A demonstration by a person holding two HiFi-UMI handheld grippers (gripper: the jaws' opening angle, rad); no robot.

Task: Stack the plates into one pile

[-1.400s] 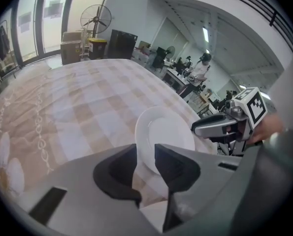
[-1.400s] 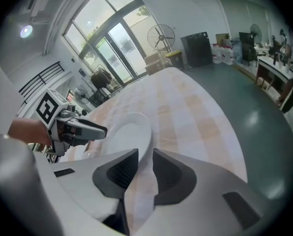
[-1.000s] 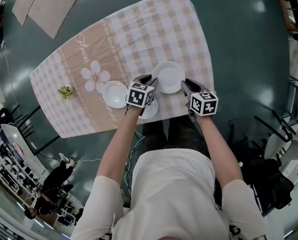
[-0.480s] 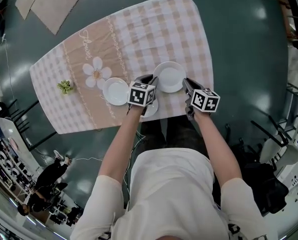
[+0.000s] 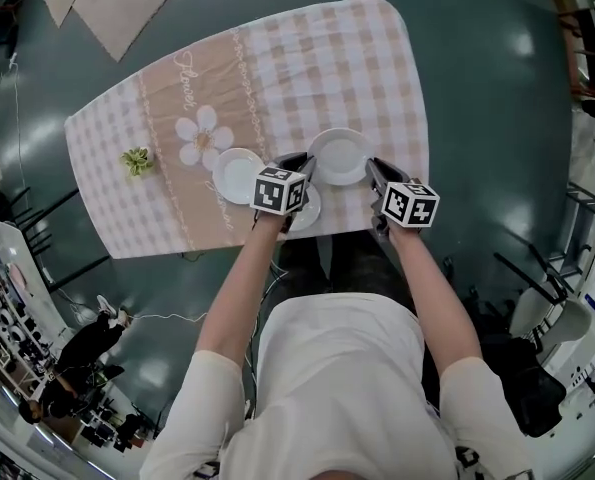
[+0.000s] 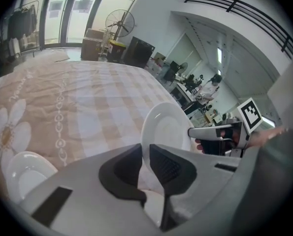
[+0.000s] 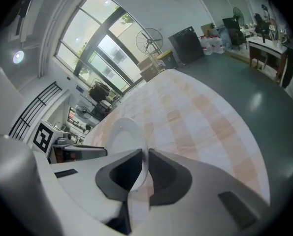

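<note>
The near plate (image 5: 307, 211) lies partly under the left gripper (image 6: 145, 154), whose jaws have just closed on the big plate's (image 5: 339, 156) rim. The right gripper (image 7: 145, 157) has just closed too, pinching the opposite rim. Both grips are thin, so uneven lifting could tilt the plate or drop it onto the table (image 5: 377, 58). The left plate (image 5: 239, 175) sits beyond.

Smooth, glossy white glaze, ceramic by the look, on the larger plate (image 5: 339, 156), the left plate (image 5: 237, 175) and the near plate (image 5: 310, 210). Matt woven cloth, softly creased, for the checked tablecloth (image 5: 317, 68), with a printed flower. Hard, smooth dark-green floor (image 5: 497, 98) with a sheen, catching lights. Matt white knit for the shirt (image 5: 337, 388).
</note>
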